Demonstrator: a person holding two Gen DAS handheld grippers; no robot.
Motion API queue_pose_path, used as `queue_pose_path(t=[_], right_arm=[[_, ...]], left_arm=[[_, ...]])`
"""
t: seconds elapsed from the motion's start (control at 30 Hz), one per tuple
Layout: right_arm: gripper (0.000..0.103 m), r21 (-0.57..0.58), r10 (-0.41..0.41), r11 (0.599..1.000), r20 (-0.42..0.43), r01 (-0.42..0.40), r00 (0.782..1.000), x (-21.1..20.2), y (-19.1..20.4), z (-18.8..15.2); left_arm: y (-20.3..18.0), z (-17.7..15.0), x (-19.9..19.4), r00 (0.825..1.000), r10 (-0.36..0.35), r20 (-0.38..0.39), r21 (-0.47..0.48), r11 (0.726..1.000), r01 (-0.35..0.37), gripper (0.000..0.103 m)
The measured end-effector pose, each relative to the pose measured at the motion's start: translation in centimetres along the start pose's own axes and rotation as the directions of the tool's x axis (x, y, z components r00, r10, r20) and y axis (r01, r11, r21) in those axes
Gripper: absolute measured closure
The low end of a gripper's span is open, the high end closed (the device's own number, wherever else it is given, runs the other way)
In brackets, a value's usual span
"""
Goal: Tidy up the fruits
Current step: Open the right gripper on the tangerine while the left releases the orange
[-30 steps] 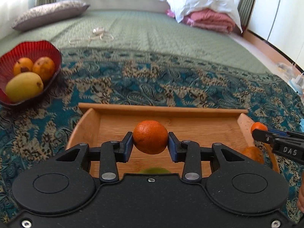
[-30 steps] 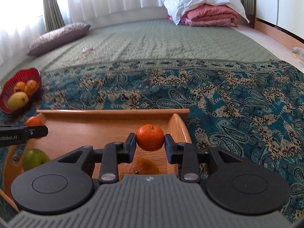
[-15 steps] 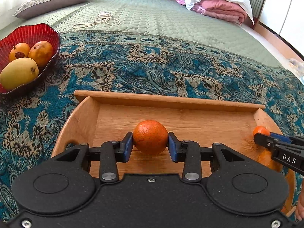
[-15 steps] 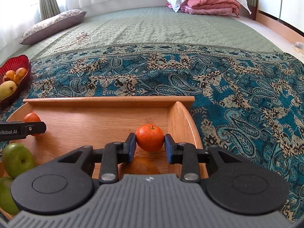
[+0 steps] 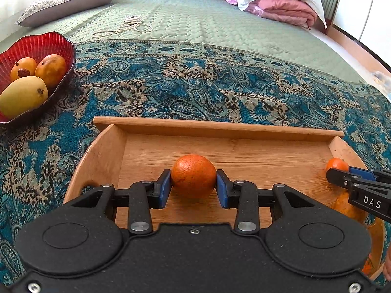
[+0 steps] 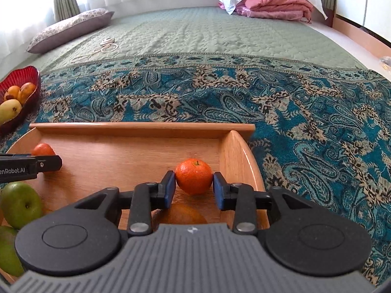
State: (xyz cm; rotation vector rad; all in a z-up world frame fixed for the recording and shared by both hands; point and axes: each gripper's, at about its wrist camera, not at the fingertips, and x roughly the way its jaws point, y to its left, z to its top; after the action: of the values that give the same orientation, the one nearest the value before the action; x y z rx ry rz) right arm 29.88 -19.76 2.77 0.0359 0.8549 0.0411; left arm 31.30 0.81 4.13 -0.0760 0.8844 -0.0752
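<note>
My left gripper (image 5: pixel 193 187) is shut on an orange (image 5: pixel 193 175), low over the floor of the wooden tray (image 5: pixel 215 127). My right gripper (image 6: pixel 194 187) is shut on a smaller tangerine (image 6: pixel 194 175) near the tray's right wall (image 6: pixel 238 151), just above another orange (image 6: pixel 183 216) lying in the tray. Each gripper shows in the other's view: the right one with its tangerine (image 5: pixel 337 164), the left one with its orange (image 6: pixel 42 149).
A red glass bowl (image 5: pixel 41 46) with three yellow-orange fruits sits left on the patterned blue cloth (image 5: pixel 195 85). Two green fruits (image 6: pixel 20 204) lie at the tray's left end. A pillow (image 5: pixel 70 2), a cord (image 5: pixel 129 25) and folded bedding (image 5: pixel 281 7) lie farther back on the bed.
Both grippers have come down toward the tray floor, each still holding its fruit. The camera views tilt lower and the tray looks nearer.
</note>
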Motion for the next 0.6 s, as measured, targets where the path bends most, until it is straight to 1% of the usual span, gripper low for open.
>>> queue_pose_path(t=[0.1, 0.13, 0.2, 0.23, 0.3, 0.33, 0.4, 0.53, 0.6], right_arm=[[0.054, -0.003, 0.010, 1.000, -0.001, -0.010, 1.000, 0.0, 0.0, 0.0], [0.047, 0.001, 0.016, 1.000, 0.002, -0.016, 1.000, -0.1, -0.1, 0.0], [0.040, 0.013, 0.037, 0.999, 0.013, -0.037, 0.999, -0.3, -0.3, 0.0], [0.039, 0.022, 0.044, 0.999, 0.021, -0.044, 0.999, -0.5, -0.3, 0.0], [0.035, 0.036, 0.061, 0.997, 0.038, -0.062, 0.997, -1.0, -0.5, -0.2], [0.034, 0.042, 0.068, 0.997, 0.048, -0.070, 0.997, -1.2, -0.5, -0.2], [0.031, 0.047, 0.077, 0.996, 0.071, -0.080, 0.994, -1.9, -0.6, -0.4], [0.024, 0.012, 0.094, 0.995, 0.122, -0.097, 0.988, -3.8, -0.3, -1.1], [0.021, -0.010, 0.100, 0.995, 0.141, -0.100, 0.985, -4.8, 0.0, -1.7]], left_arm=[[0.1, 0.1, -0.1, 1.000, 0.000, -0.001, -0.010, 1.000, 0.000, 0.065], [0.2, 0.0, -0.2, 1.000, -0.001, 0.003, -0.009, 1.000, 0.001, 0.064], [0.2, 0.1, -0.6, 1.000, 0.000, 0.011, -0.005, 1.000, 0.000, 0.057], [0.2, 0.1, -0.8, 1.000, 0.004, 0.018, -0.005, 1.000, -0.004, 0.054], [0.4, 0.1, -1.5, 0.999, 0.005, 0.033, -0.012, 1.000, -0.004, 0.044], [0.5, 0.1, -2.0, 0.999, 0.001, 0.043, -0.016, 1.000, 0.000, 0.041], [0.8, -0.1, -3.0, 0.997, -0.011, 0.071, -0.022, 1.000, 0.012, 0.030], [1.0, -0.7, -5.4, 0.992, -0.036, 0.119, 0.007, 0.999, 0.035, 0.025], [1.1, -1.3, -6.6, 0.989, -0.042, 0.143, 0.028, 0.999, 0.038, 0.021]])
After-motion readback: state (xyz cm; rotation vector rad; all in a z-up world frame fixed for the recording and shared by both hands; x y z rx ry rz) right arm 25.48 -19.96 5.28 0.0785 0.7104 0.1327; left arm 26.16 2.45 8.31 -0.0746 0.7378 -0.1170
